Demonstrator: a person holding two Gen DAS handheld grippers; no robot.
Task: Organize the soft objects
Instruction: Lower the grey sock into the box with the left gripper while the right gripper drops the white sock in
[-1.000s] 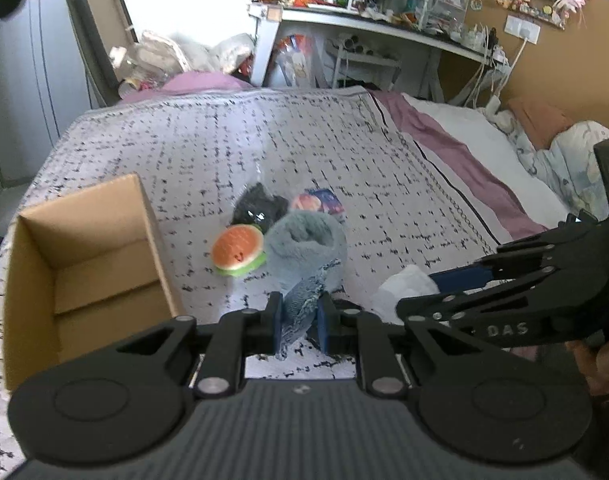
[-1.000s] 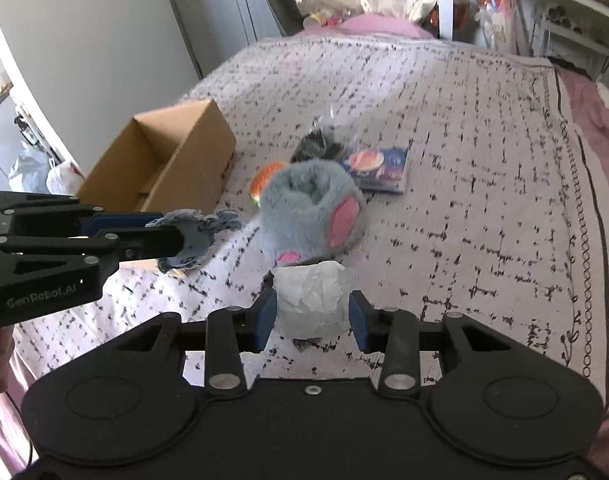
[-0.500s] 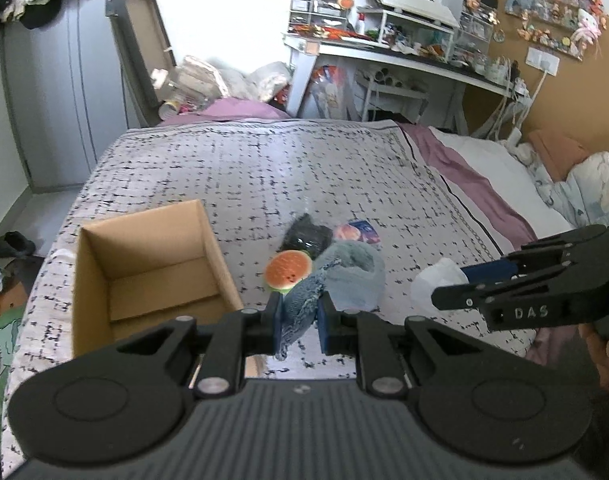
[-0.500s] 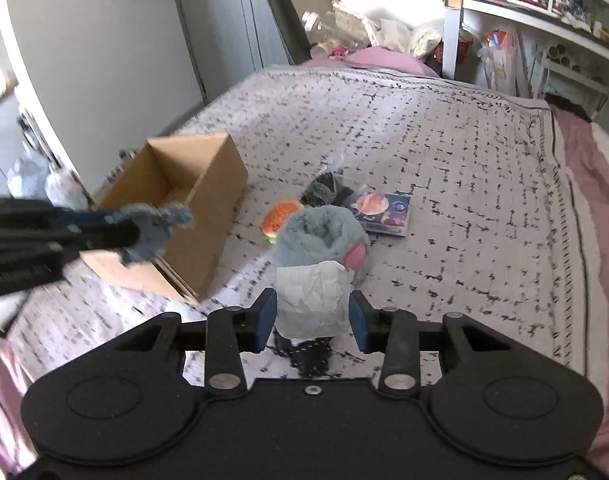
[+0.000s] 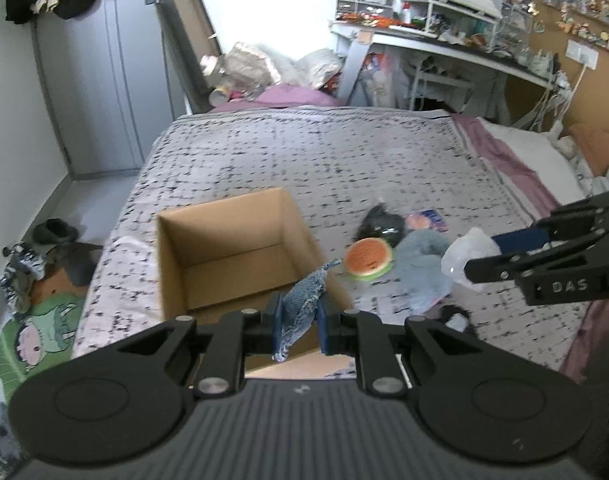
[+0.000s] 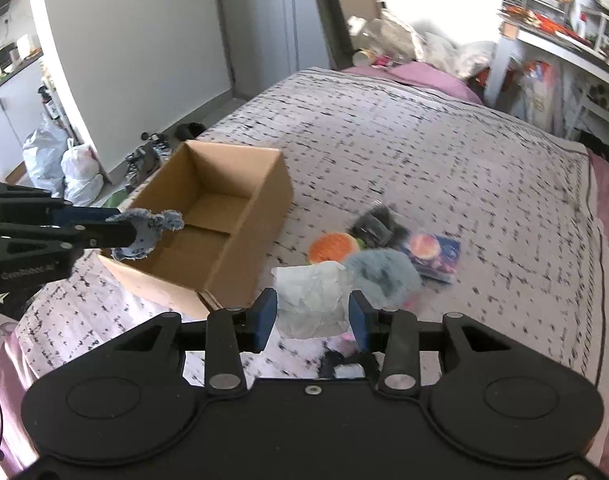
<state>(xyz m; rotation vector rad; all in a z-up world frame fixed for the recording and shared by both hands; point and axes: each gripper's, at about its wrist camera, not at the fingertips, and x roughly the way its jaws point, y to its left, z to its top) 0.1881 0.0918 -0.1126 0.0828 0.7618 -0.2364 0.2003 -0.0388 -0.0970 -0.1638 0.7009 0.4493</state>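
Note:
My left gripper (image 5: 299, 322) is shut on a blue denim scrap (image 5: 304, 300) and holds it over the near edge of an open cardboard box (image 5: 228, 256); the scrap (image 6: 148, 230) and the box (image 6: 224, 216) also show in the right wrist view. My right gripper (image 6: 312, 316) is shut on a white crumpled soft bundle (image 6: 312, 304), lifted above the bed, right of the box; the bundle also shows in the left wrist view (image 5: 464, 256). On the bed lie a grey plush (image 6: 384, 276), a watermelon-slice plush (image 6: 332, 246) and a black fuzzy item (image 6: 374, 224).
The bed has a patterned grey-pink cover (image 5: 324, 160). A small printed booklet (image 6: 436, 254) lies beside the plush. Bags and shoes are on the floor left of the bed (image 6: 64, 160). A cluttered desk (image 5: 444, 40) stands beyond the bed.
Both grippers rose and moved left with their loads. The left gripper with the denim scrap went from beside the grey plush to over the box.

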